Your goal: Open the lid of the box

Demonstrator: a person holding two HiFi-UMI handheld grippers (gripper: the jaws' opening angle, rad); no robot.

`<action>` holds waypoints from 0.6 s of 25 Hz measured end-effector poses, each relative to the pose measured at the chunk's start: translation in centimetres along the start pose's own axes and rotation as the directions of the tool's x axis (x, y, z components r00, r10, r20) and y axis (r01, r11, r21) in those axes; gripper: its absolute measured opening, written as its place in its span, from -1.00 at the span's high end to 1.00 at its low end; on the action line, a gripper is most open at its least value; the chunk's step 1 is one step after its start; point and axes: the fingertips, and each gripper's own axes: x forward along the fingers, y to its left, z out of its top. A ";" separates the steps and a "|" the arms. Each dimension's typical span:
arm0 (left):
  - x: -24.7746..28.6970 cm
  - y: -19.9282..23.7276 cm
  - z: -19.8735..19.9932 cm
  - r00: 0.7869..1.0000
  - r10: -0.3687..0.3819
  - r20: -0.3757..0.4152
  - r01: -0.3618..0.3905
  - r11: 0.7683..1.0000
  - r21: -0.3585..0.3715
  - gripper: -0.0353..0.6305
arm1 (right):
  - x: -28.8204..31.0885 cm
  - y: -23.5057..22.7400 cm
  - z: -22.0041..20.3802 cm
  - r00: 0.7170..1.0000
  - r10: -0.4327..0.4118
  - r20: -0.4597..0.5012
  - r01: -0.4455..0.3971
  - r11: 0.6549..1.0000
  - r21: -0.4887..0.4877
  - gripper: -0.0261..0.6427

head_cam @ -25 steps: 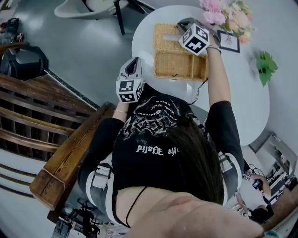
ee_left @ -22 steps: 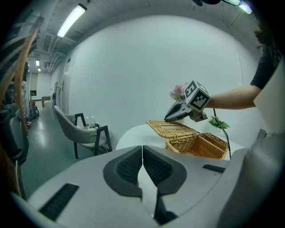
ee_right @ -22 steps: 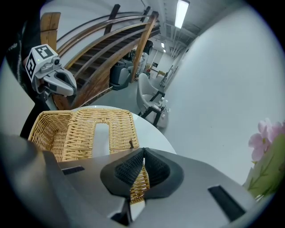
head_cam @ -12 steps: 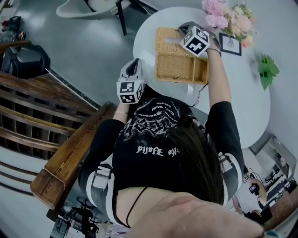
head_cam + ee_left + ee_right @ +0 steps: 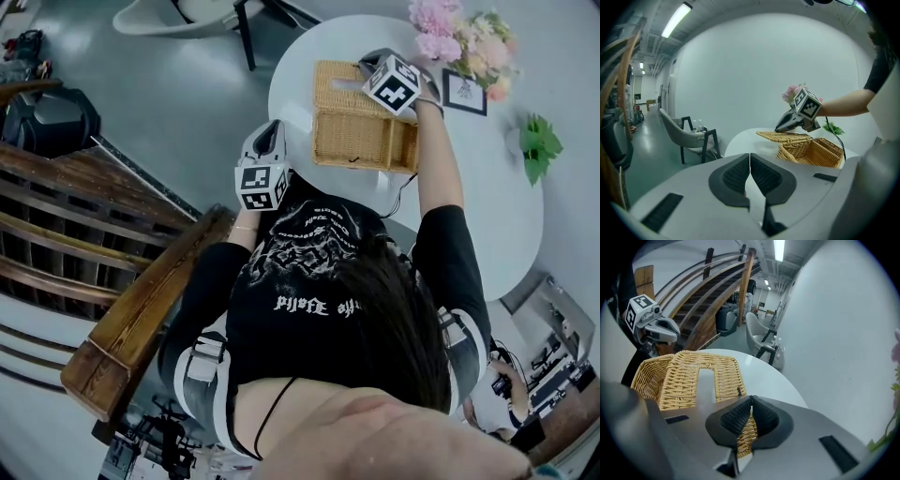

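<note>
Fingers [image 5: 735, 420] of the right gripper [image 5: 751, 400] pinched nearly together on the woven edge of the lid [image 5: 701, 378], wicker strands showing right between the pads; in the head view right gripper [image 5: 366, 62] sits over the far end of the lid [image 5: 336, 82], marker cube facing up, and points steeply down. Lid is wicker with a long slot cut in its middle, swung up and away from the box [image 5: 361, 141], one end by the box's far rim, other end in the grip. From the left gripper view lid [image 5: 783, 137] hangs about level at rim height, beside the box [image 5: 811, 152], whose inside walls show. Box is a tan rectangular wicker basket near the edge of the white round surface [image 5: 487, 197], on the person's side. Left gripper [image 5: 750, 157] well apart from the box, off the surface edge on the person's left, fingers [image 5: 736, 176] closed against each other with nothing in them; head view shows left gripper [image 5: 270, 127] in front of the black printed shirt, aimed toward the surface. Further out on the surface: pink flowers [image 5: 450, 33], small framed picture [image 5: 464, 92] just beside them, green leafy sprig [image 5: 536, 141]. Off the surface: grey chair [image 5: 689, 136] on the grey floor, wooden stair rail [image 5: 141, 300] on the person's left
</note>
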 end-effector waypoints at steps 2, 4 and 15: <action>0.0 0.1 0.0 1.000 0.002 -0.002 -0.002 1.000 -0.002 0.82 | 0.2 0.1 0.0 1.000 0.007 -0.004 -0.007 1.000 0.006 0.82; 0.1 0.2 -0.1 1.000 0.004 -0.004 -0.004 1.000 -0.004 0.82 | 0.5 0.1 -0.1 1.000 0.010 -0.010 -0.010 1.000 0.010 0.82; -0.6 0.8 0.0 1.000 0.006 0.002 -0.006 1.000 -0.012 0.82 | 1.5 1.0 -0.8 0.998 0.033 -0.060 -0.030 0.998 0.059 0.76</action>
